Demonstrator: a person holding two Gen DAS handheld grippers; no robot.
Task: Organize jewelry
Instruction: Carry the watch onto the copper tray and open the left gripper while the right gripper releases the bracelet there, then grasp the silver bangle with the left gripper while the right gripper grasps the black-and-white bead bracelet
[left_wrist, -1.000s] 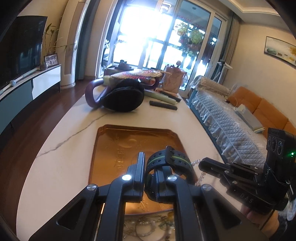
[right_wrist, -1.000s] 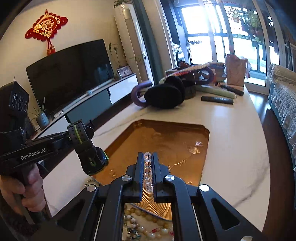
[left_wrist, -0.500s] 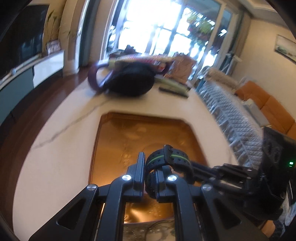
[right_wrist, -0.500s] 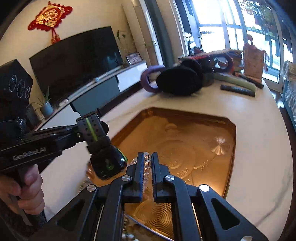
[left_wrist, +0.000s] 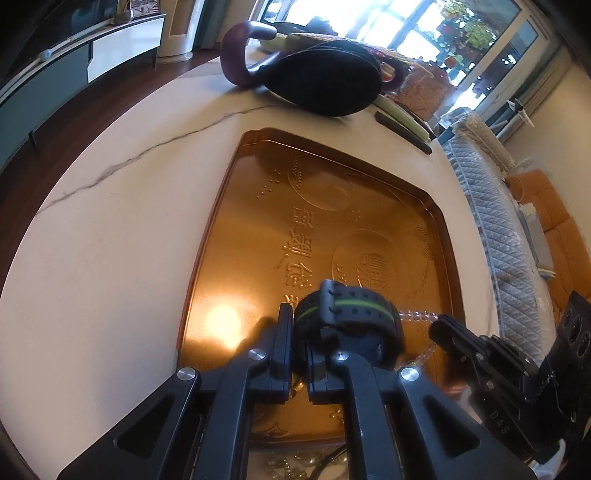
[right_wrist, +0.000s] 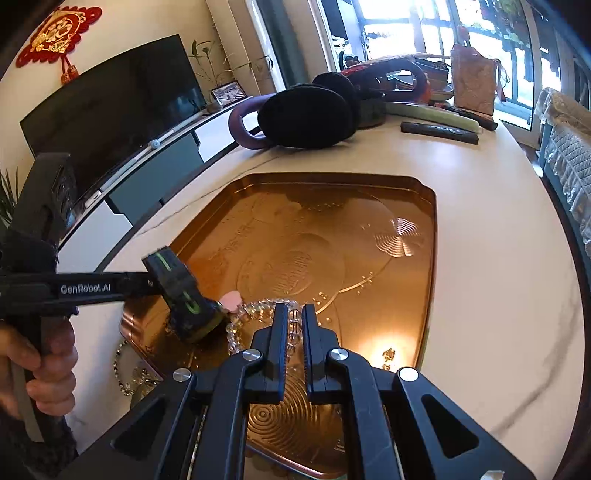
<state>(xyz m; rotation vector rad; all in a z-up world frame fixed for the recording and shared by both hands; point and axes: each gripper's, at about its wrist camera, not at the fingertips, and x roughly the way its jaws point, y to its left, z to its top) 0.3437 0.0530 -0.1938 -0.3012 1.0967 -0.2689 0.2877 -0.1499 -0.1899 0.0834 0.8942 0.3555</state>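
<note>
A gold embossed tray (left_wrist: 258, 229) lies on the white marble table; it also shows in the right wrist view (right_wrist: 388, 258). My left gripper (left_wrist: 300, 325) is shut on a black watch with a green stripe (left_wrist: 347, 314) and holds it low over the tray's near end; the watch also shows in the right wrist view (right_wrist: 184, 302). My right gripper (right_wrist: 294, 317) is shut on a clear bead bracelet (right_wrist: 258, 310), whose loop rests on the tray beside the watch. The bracelet's beads (left_wrist: 417, 315) show in the left wrist view too.
More jewelry (right_wrist: 125, 369) lies on the table at the tray's near edge. At the far end are a black pouch (right_wrist: 306, 114), a purple ring-shaped handle (right_wrist: 243, 122), a remote (right_wrist: 439, 131) and a paper bag (right_wrist: 474, 81). A sofa (left_wrist: 498, 206) runs along the right.
Both grippers have tilted down and moved forward over the tray. The watch and the bracelet have come down to the tray's near end, with the bracelet's loop now resting on it.
</note>
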